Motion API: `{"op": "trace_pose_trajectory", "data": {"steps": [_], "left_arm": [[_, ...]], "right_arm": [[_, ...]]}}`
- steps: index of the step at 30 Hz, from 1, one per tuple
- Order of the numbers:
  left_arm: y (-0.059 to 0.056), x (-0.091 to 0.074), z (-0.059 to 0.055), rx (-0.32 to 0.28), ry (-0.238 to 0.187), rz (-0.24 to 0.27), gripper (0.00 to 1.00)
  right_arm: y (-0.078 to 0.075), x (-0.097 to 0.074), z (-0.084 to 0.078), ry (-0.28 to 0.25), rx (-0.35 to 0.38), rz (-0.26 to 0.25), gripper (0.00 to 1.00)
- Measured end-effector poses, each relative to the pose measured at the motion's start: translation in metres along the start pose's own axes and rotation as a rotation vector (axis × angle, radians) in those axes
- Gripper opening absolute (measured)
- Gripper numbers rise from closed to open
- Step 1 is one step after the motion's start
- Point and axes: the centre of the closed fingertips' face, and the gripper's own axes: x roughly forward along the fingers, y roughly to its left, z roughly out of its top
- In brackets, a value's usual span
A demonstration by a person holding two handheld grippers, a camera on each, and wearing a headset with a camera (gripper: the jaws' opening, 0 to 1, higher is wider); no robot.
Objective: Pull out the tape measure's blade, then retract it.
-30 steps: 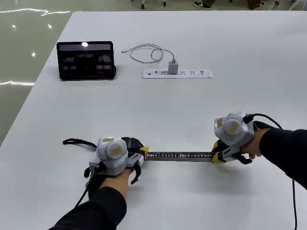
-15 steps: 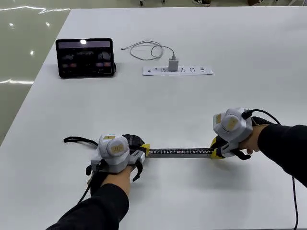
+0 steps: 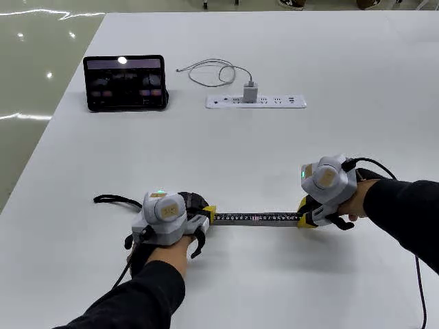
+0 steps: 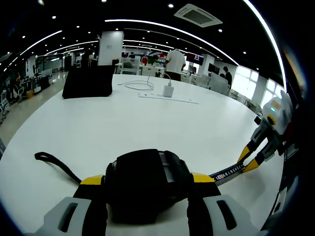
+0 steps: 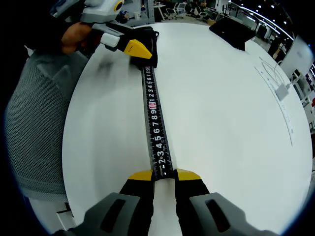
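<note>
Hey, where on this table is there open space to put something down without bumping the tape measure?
Widest bare patch: the table between the tablet and power strip behind and the blade in front. Also bare: right of the power strip. Crowded: the line from strap through case in the left gripper, along the blade to the right gripper.

White matte workbench (image 3: 274,151); beside it glossy pale floor (image 3: 34,68), reflects lamps. Overhead: dark ceiling (image 4: 138,12), curved light strips (image 4: 147,22), square vent (image 4: 198,14). Bright windows (image 4: 243,78) far side; people (image 4: 174,59) standing beyond.
</note>
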Motion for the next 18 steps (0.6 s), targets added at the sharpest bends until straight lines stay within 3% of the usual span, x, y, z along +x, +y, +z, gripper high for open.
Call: {"op": "trace_pose_trajectory", "data": {"steps": [18], "left_arm": [[-0.001,0.0,0.0,-0.005,0.004,-0.004,0.62]], "right_arm": [[0.002,0.007,0.013,0.0,0.002,-0.005,0.11]]}}
